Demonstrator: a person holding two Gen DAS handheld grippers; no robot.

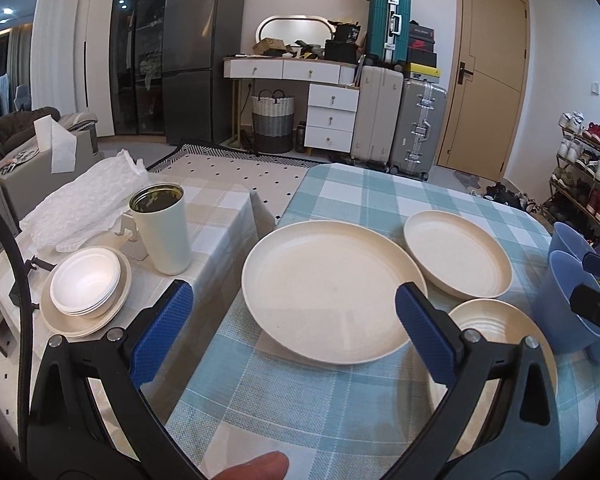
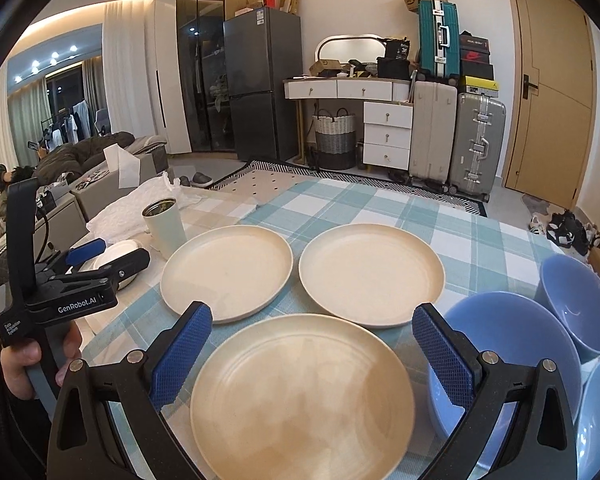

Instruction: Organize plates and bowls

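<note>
Three cream plates lie on the blue checked tablecloth. In the left wrist view the left plate (image 1: pixel 332 292) is straight ahead, the far plate (image 1: pixel 456 258) to its right, the near plate (image 1: pixel 496 344) partly behind my right finger. My left gripper (image 1: pixel 294 328) is open and empty above the left plate's near edge. In the right wrist view my right gripper (image 2: pixel 312 354) is open and empty over the near plate (image 2: pixel 302 396), with the left plate (image 2: pixel 226 272) and far plate (image 2: pixel 372 274) beyond. Blue bowls (image 2: pixel 512 356) stand at the right. White bowls (image 1: pixel 86 282) are stacked on a plate on the side table.
A white tumbler (image 1: pixel 162 230) and crumpled white wrap (image 1: pixel 84 200) sit on the beige checked side table (image 1: pixel 220 216). The left gripper shows at the left of the right wrist view (image 2: pixel 100 264). A gap separates the two tables.
</note>
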